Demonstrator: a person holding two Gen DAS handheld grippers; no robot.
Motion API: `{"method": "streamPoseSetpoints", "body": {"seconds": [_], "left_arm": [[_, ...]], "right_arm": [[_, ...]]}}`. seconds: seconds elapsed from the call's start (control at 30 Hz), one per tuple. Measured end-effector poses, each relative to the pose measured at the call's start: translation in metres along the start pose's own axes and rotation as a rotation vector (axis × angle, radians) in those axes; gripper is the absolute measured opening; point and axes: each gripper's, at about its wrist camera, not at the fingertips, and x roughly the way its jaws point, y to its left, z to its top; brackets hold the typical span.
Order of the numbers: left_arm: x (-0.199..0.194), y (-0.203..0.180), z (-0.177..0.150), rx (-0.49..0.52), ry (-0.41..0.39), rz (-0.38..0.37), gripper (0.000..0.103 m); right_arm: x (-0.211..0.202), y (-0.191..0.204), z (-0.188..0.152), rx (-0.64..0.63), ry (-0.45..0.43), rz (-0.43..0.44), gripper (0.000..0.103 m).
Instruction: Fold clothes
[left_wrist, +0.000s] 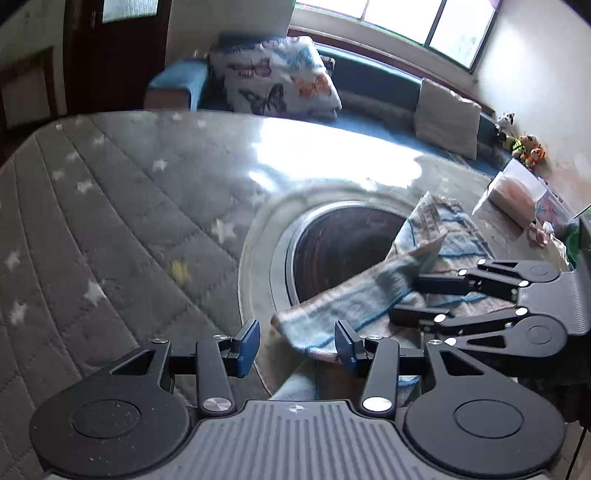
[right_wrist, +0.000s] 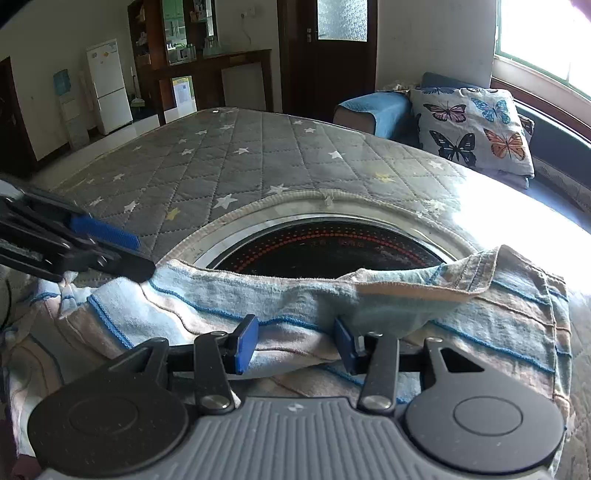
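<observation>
We count one garment (right_wrist: 295, 306): a soft, faded cloth in pale blue, pink and white bands, crossed by thin raised blue stitch lines, with a denim-like hemmed corner folded over. It lies rumpled on the near side of the round dark cooktop (right_wrist: 325, 247), its far edge overlapping the cooktop's metal rim. The cooktop is a glossy black disc with rings of red dots, set in a round opening of one quilted grey cover (right_wrist: 236, 155) stitched in diamonds and scattered with white stars and a few yellow ones; a frayed pale binding edges the opening.

We see two grippers, each black with two blue-padded fingers. The left gripper (left_wrist: 297, 345) sits at the near-left of the cooktop, jaws spread wide, a loose fold of the garment draped between and over the right-hand pad; we cannot tell whether the pads touch it. The right gripper (right_wrist: 295, 347) sits near the cooktop's front, jaws likewise wide apart, low over the garment with cloth bunched between the pads, which do not pinch it.

Beyond the cooktop, one butterfly-print cushion (right_wrist: 472, 129) leans on a blue sofa (right_wrist: 373, 107), and one plain pale cushion (left_wrist: 447, 118) rests farther along under the window.
</observation>
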Motion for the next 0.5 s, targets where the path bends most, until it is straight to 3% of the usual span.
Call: {"method": "streamPoseSetpoints", "body": {"seconds": [0.3, 0.37, 0.43, 0.5], "left_arm": [[0.018, -0.006, -0.006, -0.012, 0.067, -0.032, 0.044], [0.02, -0.006, -0.005, -0.023, 0.078, -0.047, 0.037], [0.019, -0.005, -0.002, -0.014, 0.063, -0.043, 0.018], [0.016, -0.005, 0.002, -0.003, 0.041, -0.032, 0.008]], "right_arm": [[-0.01, -0.004, -0.001, 0.012, -0.026, 0.001, 0.046], [-0.014, -0.006, -0.001, 0.014, -0.033, -0.002, 0.046], [-0.019, -0.009, -0.002, 0.018, -0.041, -0.008, 0.046], [-0.024, -0.016, -0.002, 0.03, -0.049, -0.021, 0.046]]}}
